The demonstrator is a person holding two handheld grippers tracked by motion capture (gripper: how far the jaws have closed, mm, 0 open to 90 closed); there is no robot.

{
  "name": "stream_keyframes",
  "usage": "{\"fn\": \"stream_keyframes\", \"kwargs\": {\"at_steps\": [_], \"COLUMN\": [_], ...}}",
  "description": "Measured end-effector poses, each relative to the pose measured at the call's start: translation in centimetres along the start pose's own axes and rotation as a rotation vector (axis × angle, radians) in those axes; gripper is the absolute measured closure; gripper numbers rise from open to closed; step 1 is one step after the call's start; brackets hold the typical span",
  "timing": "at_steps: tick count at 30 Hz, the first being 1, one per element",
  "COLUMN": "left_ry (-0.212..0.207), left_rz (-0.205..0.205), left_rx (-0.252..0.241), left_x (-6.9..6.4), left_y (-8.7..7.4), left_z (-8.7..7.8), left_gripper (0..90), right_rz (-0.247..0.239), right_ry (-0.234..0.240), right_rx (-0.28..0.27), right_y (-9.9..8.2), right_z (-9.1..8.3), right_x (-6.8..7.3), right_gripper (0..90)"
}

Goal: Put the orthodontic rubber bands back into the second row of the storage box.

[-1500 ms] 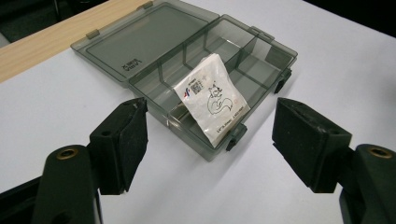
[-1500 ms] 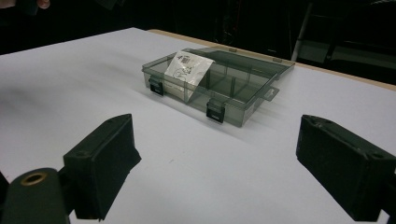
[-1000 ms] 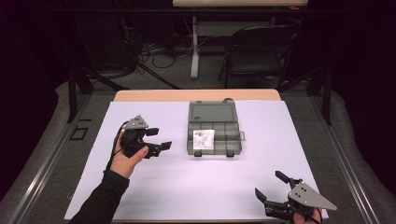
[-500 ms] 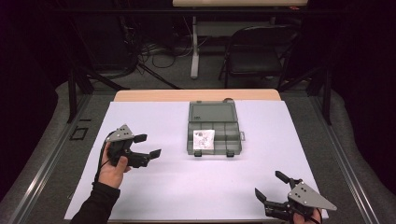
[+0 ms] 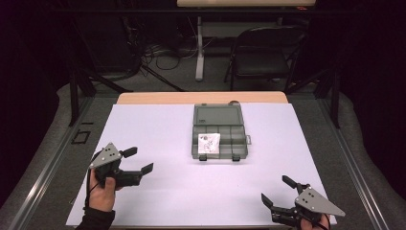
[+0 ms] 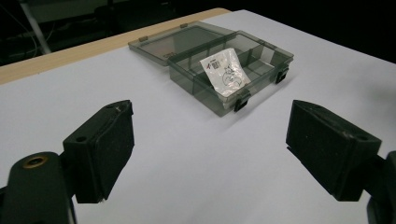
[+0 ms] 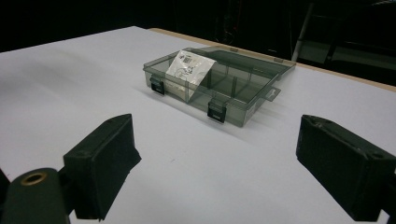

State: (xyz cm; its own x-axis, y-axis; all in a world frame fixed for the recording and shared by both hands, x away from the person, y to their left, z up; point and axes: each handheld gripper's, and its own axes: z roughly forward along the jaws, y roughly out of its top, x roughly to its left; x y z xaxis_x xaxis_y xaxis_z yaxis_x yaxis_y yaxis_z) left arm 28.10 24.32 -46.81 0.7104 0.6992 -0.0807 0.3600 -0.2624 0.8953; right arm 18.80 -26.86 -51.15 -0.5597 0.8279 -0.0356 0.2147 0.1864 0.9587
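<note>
High view: smoky compartment box (image 5: 220,139), lid open, w/ small packet (image 5: 209,143) inside, sits mid tabletop (image 5: 158,120). Left claw (image 5: 138,160) at 8 o'clock, jaws just widened, empty, nearer. Right claw (image 5: 277,189) at 5, spread, empty.

Left gripper view: box (image 6: 231,70) at 1 o'clock, long axis slanted.

Right gripper view: box (image 7: 219,84) at 12.

room: dark | floor: grey carpet (image 5: 57,120) | furniture: black chair (image 5: 261,55), table leg (image 5: 199,52) | cables (image 5: 158,52)
</note>
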Motion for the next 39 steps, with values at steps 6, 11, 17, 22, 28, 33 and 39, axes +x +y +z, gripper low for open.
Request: {"fn": "stream_keyframes", "kwargs": {"at_steps": [6, 11, 17, 22, 28, 33, 39], "left_ry": [0.012, 0.023, 0.039, 0.056, 0.068, 0.081, 0.087], "left_rz": [-0.009, -0.024, -0.022, -0.015, -0.032, -0.029, -0.029], "left_rx": [-0.025, -0.045, -0.064, -0.073, -0.105, -0.112, -0.105], "left_x": [-0.2, -0.1, -0.1, 0.1, 0.3, 0.5, 0.6], "left_y": [-1.4, -2.5, -3.4, -4.0, -4.3, -4.5, -4.6], "left_z": [-1.1, -1.8, -2.3, -2.6, -2.9, -3.0, -2.9], "left_gripper": [15.4, 15.5, 15.4, 15.5, 15.5, 15.5, 15.5], "right_rz": [0.004, 0.001, 0.001, 0.01, 0.005, 0.006, 0.008], "right_ry": [-0.002, -0.001, -0.002, 0.001, 0.005, 0.006, 0.006], "right_rx": [0.002, 0.002, 0.005, 0.007, 0.013, 0.013, 0.016], "right_y": [0.0, 0.0, 0.0, 0.0, -0.1, -0.1, -0.1], "right_z": [0.0, 0.0, 0.0, 0.1, 0.1, 0.2, 0.2], "right_x": [0.0, 0.0, 0.0, 0.1, 0.0, 0.0, -0.1], "right_gripper": [11.5, 11.5, 11.5, 11.5, 11.5, 11.5, 11.5]}}
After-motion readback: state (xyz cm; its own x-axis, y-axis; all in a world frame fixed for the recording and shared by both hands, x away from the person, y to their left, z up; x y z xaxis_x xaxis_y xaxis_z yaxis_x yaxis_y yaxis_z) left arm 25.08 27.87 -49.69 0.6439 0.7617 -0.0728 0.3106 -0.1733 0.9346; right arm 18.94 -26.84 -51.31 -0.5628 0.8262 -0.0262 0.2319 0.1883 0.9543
